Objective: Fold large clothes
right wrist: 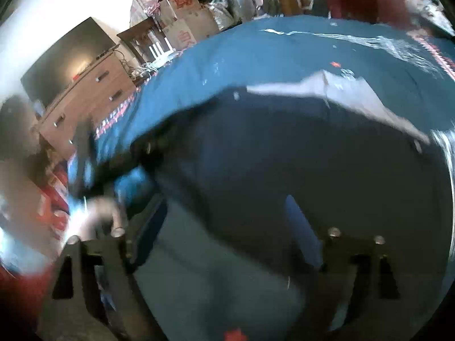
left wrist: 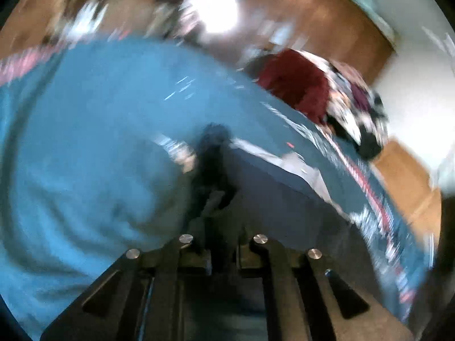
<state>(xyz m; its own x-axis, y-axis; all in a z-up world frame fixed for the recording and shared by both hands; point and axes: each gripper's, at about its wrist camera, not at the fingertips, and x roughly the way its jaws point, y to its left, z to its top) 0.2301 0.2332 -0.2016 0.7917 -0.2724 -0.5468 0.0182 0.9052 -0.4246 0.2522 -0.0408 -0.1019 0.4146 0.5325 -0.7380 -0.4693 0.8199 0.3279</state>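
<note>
Blue bedspread [right wrist: 256, 54] across a cluttered bedroom, both views smeared by motion. Left gripper [left wrist: 220, 199] pinched narrow on a dark fold of the one navy garment [left wrist: 264, 187], spread from 12 to 3 o'clock of the jaws. Right gripper [right wrist: 227, 224] spread wide above the same garment [right wrist: 284, 147], nothing between the fingers. One maroon clothes heap [left wrist: 295, 85] at 1 o'clock; one drawer chest [right wrist: 85, 96] and stacked boxes [right wrist: 182, 14] at 10 to 11 o'clock.
</note>
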